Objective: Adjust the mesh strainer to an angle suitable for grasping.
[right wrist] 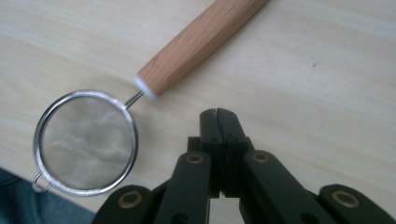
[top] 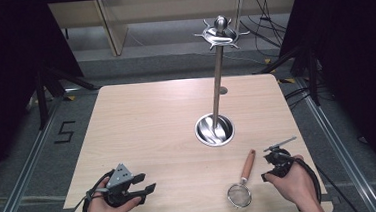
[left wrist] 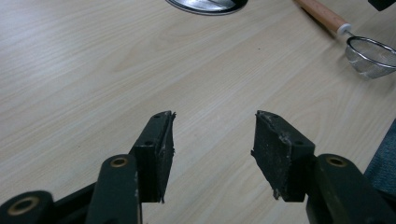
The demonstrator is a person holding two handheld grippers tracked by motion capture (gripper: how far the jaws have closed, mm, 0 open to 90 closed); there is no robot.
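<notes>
A pale wooden table (top: 153,133) is seen from above, set on a grey floor between dark curtains. Toward its far right a round metal bowl (top: 214,129) is sunk into the tabletop, and from it a tall metal stand (top: 218,84) rises to a crown of small hooks at the top.

Near the front right edge a small sieve (top: 240,194) is laid flat, its wooden handle (top: 248,165) pointing away toward the bowl and its round mesh cup nearest the person. In the right gripper view the mesh cup is seen at the left, with a small wire loop on its rim.

The right gripper (top: 274,156) is held just beside the sieve, on its right, apart from it. Its jaws are seen pressed together with nothing between them, and their tips (right wrist: 218,114) are near the handle's white collar without touching it.

The left gripper (top: 144,185) is held over the front left of the table, well apart from the sieve. Its jaws are spread wide over bare wood, and nothing is gripped.
</notes>
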